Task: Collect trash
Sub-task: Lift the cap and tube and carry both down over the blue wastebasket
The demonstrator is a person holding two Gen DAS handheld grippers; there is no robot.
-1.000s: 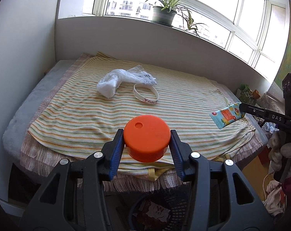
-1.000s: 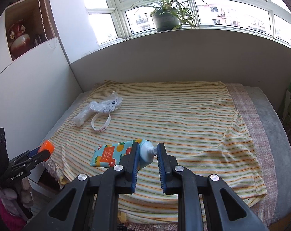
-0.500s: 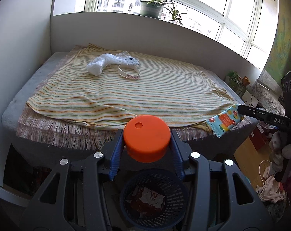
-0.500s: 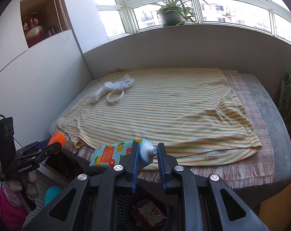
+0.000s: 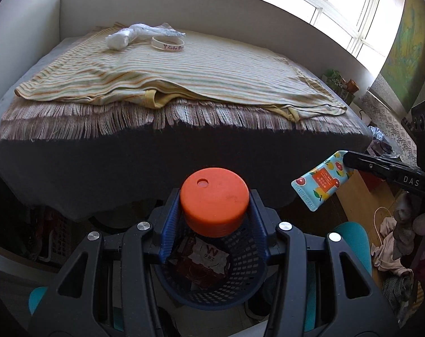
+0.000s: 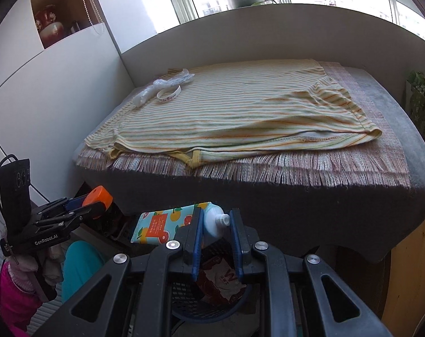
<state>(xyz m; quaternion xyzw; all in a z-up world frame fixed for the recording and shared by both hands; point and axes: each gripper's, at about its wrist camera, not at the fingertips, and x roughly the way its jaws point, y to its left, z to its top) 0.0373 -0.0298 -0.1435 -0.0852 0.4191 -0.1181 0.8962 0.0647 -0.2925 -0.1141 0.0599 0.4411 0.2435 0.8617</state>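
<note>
My left gripper (image 5: 214,210) is shut on an orange plastic lid (image 5: 214,200), held just above a dark blue mesh trash basket (image 5: 212,289) on the floor in front of the bed. My right gripper (image 6: 216,224) is shut on a fruit-printed tube (image 6: 167,224) near its white cap end, also over the basket (image 6: 212,306). Wrappers lie inside the basket. In the left wrist view the tube (image 5: 320,184) hangs at the right. On the far side of the striped sheet lie a clear plastic bag (image 5: 133,35) and a white wristband (image 5: 168,44).
The bed's dark front edge (image 5: 156,163) with a fringed cover rises just beyond the basket. A wooden cabinet side (image 6: 409,266) stands at the right. Clothes (image 5: 392,244) lie on the floor. A white wall (image 6: 43,106) flanks the bed's left side.
Both grippers have drawn back from over the bed and sunk to the basket in front of it, each still carrying its item. The bed now sits higher and farther in both views.
</note>
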